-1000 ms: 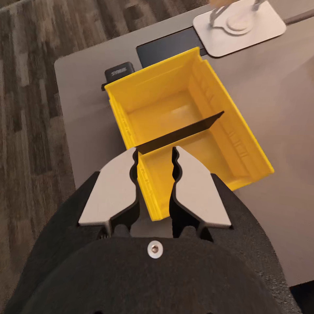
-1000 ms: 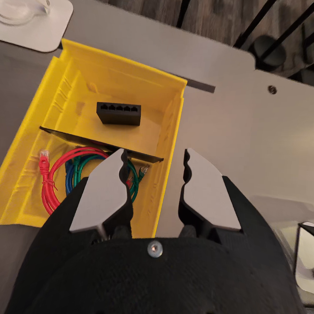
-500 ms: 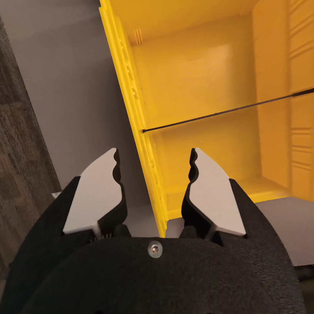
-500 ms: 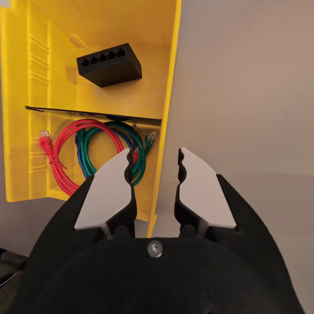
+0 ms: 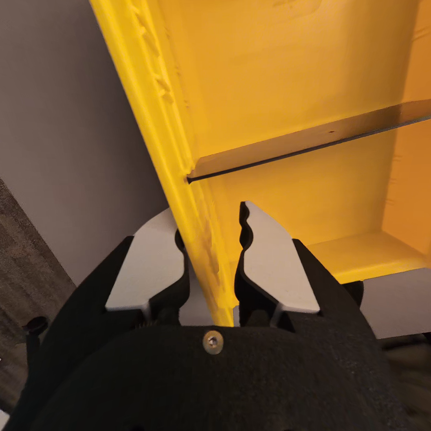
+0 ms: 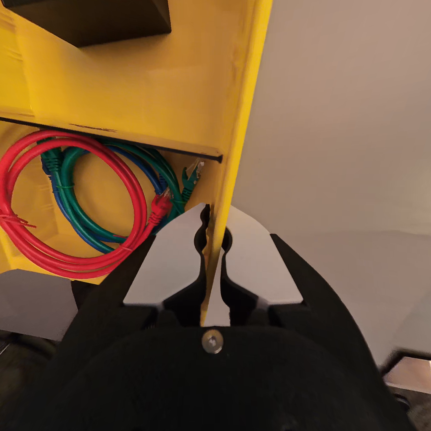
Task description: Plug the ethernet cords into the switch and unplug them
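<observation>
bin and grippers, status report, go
Right gripper shut on bin wall; left gripper astride opposite wall, not closed. Cords coiled in near compartment, switch beyond divider, nothing plugged. Path clear.

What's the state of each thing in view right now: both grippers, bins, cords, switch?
left gripper: jaws astride a yellow bin's side wall, not yet closed on it.
right gripper: shut on the other yellow bin's wall.
red cord: coiled, tied, unplugged.
green cord: coiled, unplugged.
blue cord: coiled beneath the others.
switch: in the far compartment, ports out of frame.
divider: upright between compartments.
</observation>
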The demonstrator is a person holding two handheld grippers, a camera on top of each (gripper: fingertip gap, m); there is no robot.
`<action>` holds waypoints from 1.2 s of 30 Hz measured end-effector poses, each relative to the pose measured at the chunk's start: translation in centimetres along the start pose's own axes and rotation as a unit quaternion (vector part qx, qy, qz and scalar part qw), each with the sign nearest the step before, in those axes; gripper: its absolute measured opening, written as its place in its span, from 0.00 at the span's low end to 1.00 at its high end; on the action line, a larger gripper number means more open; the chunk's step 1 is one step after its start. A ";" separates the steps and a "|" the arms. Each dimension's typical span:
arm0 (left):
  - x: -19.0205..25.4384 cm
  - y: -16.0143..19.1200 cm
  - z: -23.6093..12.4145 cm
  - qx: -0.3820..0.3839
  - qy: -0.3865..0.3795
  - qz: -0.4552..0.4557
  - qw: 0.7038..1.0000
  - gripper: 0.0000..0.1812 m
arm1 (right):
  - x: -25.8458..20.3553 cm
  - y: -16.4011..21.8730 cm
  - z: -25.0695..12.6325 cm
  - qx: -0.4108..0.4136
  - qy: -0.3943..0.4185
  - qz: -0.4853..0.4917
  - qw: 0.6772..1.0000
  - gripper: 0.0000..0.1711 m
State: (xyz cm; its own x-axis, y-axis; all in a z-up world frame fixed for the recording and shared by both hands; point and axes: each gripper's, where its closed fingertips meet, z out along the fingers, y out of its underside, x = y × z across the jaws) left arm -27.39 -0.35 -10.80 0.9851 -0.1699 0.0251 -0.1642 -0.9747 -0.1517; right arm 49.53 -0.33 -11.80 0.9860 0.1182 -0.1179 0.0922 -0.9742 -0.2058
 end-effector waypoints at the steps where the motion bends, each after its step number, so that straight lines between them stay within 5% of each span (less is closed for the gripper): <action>1: 0.1 0.0 0.3 -0.006 0.000 0.001 1.000 0.22 | -0.1 0.1 0.0 -0.005 0.003 -0.004 1.000 0.04; 8: -1.0 0.1 0.7 -0.007 -0.016 -0.012 1.000 0.07 | -2.1 0.1 0.2 -0.034 0.001 -0.044 0.998 0.05; 31: 6.5 -0.5 1.9 -0.074 0.017 0.039 0.996 0.10 | -10.4 -2.1 1.7 -0.089 0.007 -0.135 0.987 0.06; 36: 7.7 -0.5 1.5 -0.071 0.025 0.063 0.995 0.11 | -9.9 -2.3 1.3 -0.077 0.000 -0.109 0.991 0.14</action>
State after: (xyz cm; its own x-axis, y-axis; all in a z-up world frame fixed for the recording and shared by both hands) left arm -19.62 -0.95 -12.05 0.9534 -0.2948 0.0643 -0.2945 -0.9555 -0.0147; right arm 39.37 0.96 -11.42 0.9403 0.3291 -0.0863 0.3233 -0.9433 -0.0750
